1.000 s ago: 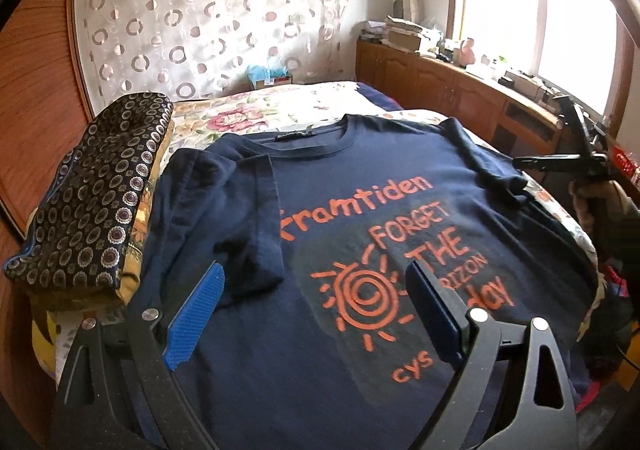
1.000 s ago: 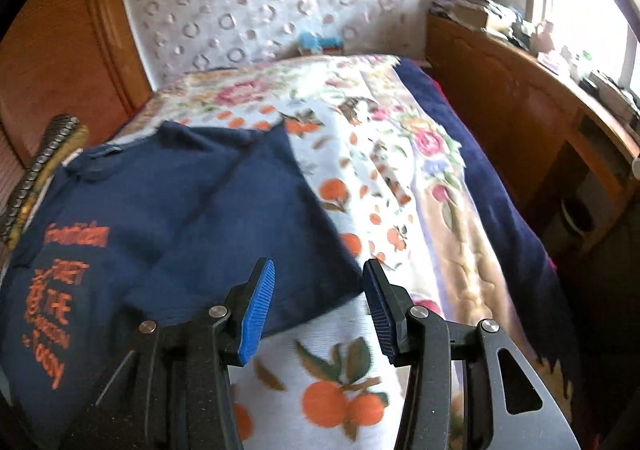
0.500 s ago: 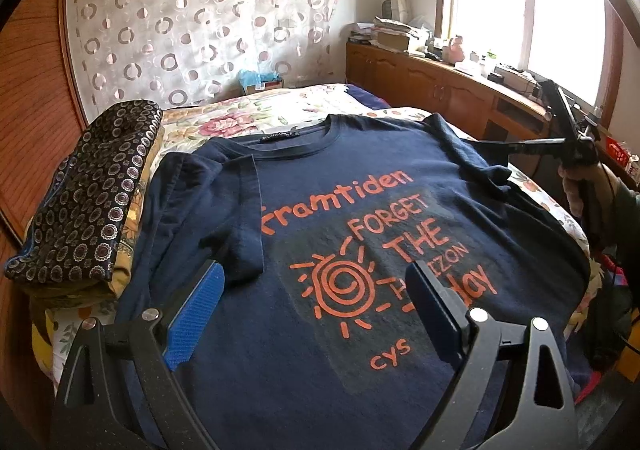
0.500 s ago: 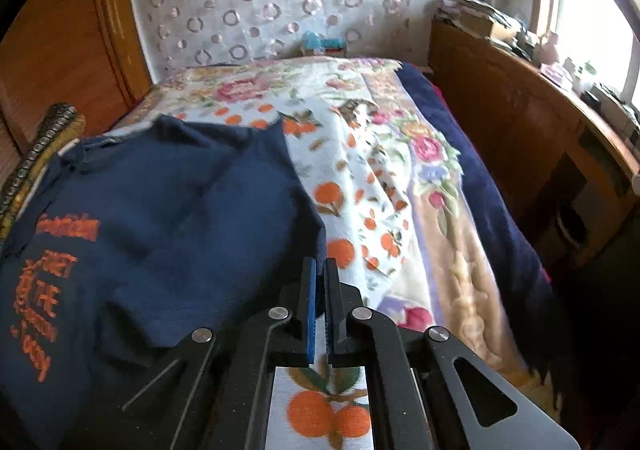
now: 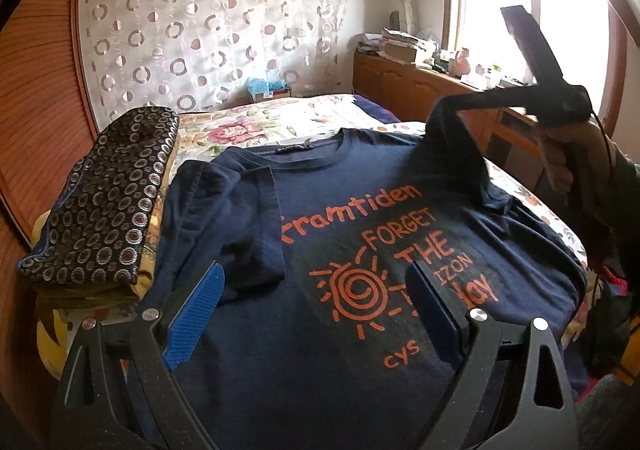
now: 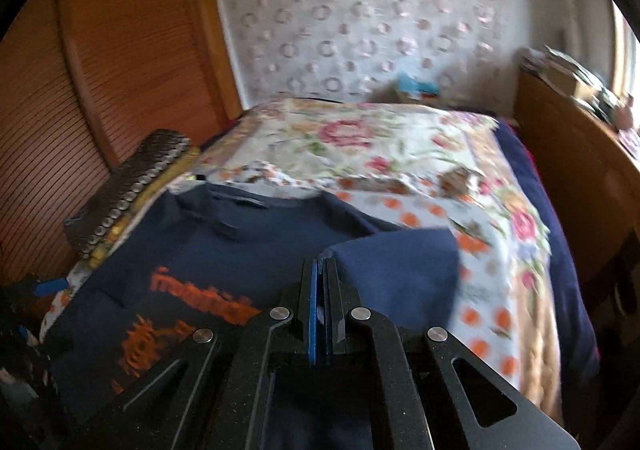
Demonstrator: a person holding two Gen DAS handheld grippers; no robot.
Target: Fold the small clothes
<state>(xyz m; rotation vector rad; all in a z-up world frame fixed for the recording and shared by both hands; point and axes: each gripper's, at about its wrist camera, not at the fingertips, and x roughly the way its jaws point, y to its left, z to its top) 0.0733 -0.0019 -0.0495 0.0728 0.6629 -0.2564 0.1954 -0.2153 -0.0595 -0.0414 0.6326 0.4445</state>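
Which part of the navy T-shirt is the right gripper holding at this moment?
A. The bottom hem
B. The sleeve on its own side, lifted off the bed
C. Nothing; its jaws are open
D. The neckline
B: the right gripper has its jaws shut on the sleeve of the navy T-shirt, raised above the bed.

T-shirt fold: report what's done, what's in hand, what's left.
Done: the navy T-shirt's one sleeve lies folded onto its front. In hand: the right hand-held gripper is shut on the other sleeve, lifted off the bed. Left: lay it inward, fold the body. The left hand-held gripper hovers open.
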